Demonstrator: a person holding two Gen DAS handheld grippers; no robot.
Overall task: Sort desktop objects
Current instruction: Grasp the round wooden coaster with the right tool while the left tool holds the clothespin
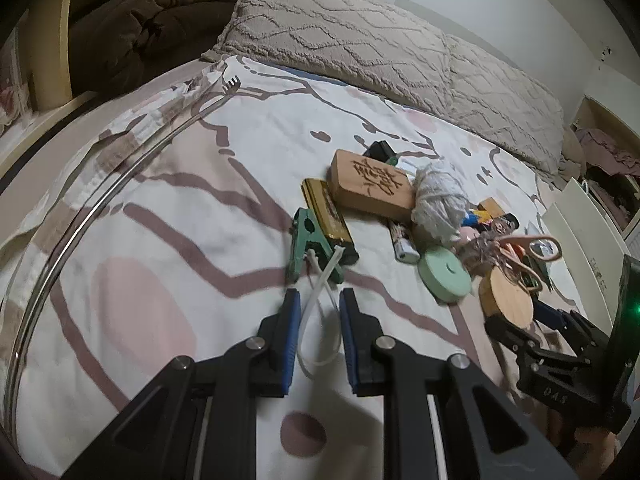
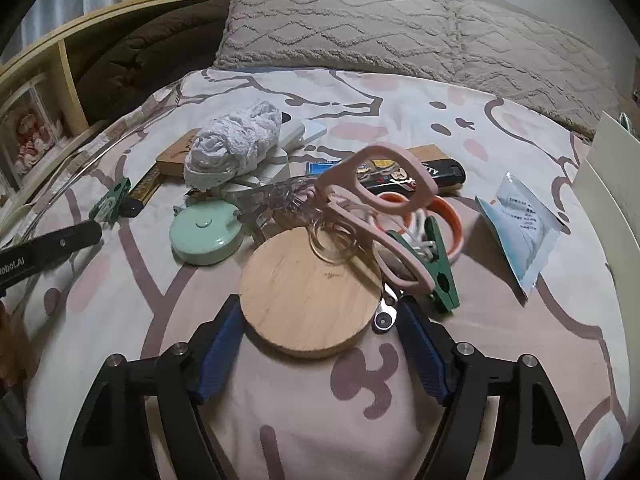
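1. Across the whole scene, spread flat: white bedsheet with pink and brown cartoon print [image 2: 400, 112], carrying the heap of desktop objects at its middle.
2. Along the far edge, lying end to end: two beige tufted pillows [image 2: 360, 28].
3. Nearest the right wrist view: black right gripper with blue pads [image 2: 320, 312], jaws wide apart, straddling the round pale wooden disc [image 2: 304, 292]; left pad touching the disc's rim, right pad clear of it.
4. Nearest the left wrist view: black left gripper with blue pads [image 1: 320, 300], jaws narrowly apart, enclosing a thin white cord loop [image 1: 308, 320]; cannot tell whether the pads press on the cord.
5. At the back left of the heap: brown rectangular wooden block with carved characters [image 1: 372, 184], with a rolled white knitted cloth [image 2: 232, 148] resting against it.
6. Propped over the disc's far edge: pink plastic-handled scissors [image 2: 380, 184], tilted upward.
7. Well right of the heap: white and blue foil packet [image 2: 520, 224].
8. Just left of the disc: mint-green round tape measure [image 2: 204, 236].
9. Just beyond the left gripper's tips: green plastic clip [image 1: 310, 244], pinching the cord's ends.
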